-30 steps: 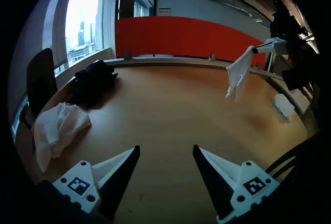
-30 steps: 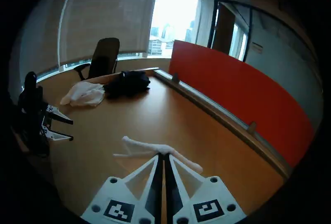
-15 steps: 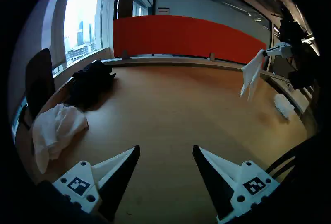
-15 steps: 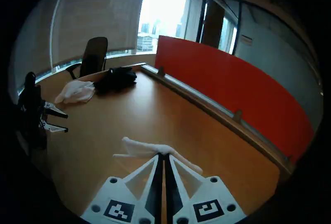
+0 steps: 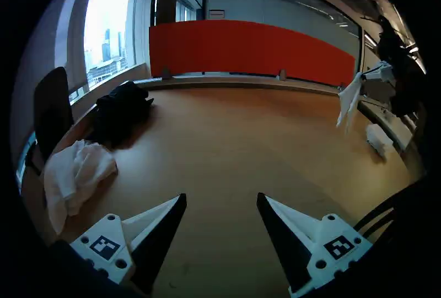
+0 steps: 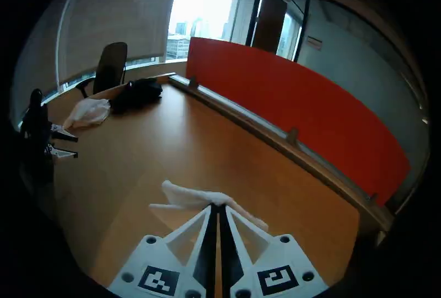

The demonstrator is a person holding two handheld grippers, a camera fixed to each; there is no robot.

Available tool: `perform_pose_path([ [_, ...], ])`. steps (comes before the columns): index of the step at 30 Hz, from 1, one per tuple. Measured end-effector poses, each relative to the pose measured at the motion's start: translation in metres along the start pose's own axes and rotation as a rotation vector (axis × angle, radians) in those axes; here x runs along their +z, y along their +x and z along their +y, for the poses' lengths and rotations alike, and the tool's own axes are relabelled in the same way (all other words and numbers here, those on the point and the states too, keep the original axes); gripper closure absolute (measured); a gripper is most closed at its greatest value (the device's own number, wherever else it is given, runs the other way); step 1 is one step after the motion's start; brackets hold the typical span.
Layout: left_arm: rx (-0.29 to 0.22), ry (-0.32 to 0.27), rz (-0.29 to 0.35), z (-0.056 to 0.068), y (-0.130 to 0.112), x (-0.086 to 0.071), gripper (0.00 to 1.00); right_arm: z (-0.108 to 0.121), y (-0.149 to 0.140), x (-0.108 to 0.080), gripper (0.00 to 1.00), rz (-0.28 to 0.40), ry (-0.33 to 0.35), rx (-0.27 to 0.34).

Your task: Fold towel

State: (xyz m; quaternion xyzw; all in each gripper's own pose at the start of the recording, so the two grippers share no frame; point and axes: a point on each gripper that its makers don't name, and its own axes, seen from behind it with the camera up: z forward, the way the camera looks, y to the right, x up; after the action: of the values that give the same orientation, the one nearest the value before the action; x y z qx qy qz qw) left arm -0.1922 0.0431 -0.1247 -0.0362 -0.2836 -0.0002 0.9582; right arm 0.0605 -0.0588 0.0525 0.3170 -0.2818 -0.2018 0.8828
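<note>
1. Left gripper view: my left gripper [image 5: 220, 195] hovers over the wooden table [image 5: 231, 133], jaws spread wide with nothing between them.
2. Far off on the right side of that view, my right gripper [image 5: 365, 74] holds the white towel [image 5: 348, 102] up, and it hangs limp above the table.
3. Right gripper view: my right jaws are pressed together on the towel [image 6: 193, 196], which bunches out past the fingertips.
4. A crumpled white cloth [image 5: 74, 174] lies near the table's left edge, just beside a black bundle [image 5: 118, 110].
5. A small folded white cloth [image 5: 377, 138] rests on the table near the hanging towel.
</note>
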Motion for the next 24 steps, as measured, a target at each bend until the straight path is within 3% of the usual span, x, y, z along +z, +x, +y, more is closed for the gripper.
perform_pose_path([
  [24,0.023,0.015,-0.012,-0.001,0.002,-0.003,0.05,0.106,-0.067,-0.051,0.98,-0.114,-0.158,0.047],
])
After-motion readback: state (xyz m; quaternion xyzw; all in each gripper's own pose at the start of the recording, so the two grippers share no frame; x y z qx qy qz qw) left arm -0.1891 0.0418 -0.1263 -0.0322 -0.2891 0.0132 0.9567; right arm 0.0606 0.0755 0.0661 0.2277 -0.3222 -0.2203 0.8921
